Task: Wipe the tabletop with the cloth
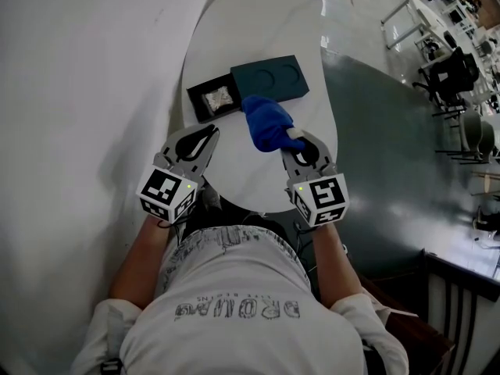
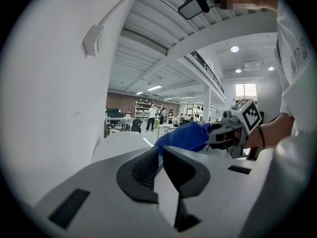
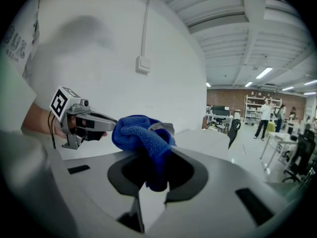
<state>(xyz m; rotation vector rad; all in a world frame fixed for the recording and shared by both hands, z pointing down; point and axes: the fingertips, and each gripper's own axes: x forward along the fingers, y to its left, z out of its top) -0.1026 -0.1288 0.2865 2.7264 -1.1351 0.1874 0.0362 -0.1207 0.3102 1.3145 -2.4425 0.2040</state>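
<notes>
A blue cloth (image 1: 266, 123) is bunched in my right gripper (image 1: 297, 142), which is shut on it near the middle of the white oval tabletop (image 1: 258, 22). In the right gripper view the cloth (image 3: 143, 135) fills the space between the jaws of my right gripper (image 3: 156, 170) and bulges above them. I cannot tell whether the cloth touches the table. My left gripper (image 1: 207, 139) hovers at the table's near left, shut with nothing in it (image 2: 159, 155). From there I see the cloth (image 2: 183, 137) and the right gripper (image 2: 218, 133) off to the right.
A dark teal box (image 1: 269, 79) with round recesses lies just beyond the cloth. Beside it a black tray (image 1: 201, 92) holds a pale packet (image 1: 219, 98). A white wall (image 1: 86, 69) runs along the left. Dark floor (image 1: 391, 155) and chairs (image 1: 457, 73) are at the right.
</notes>
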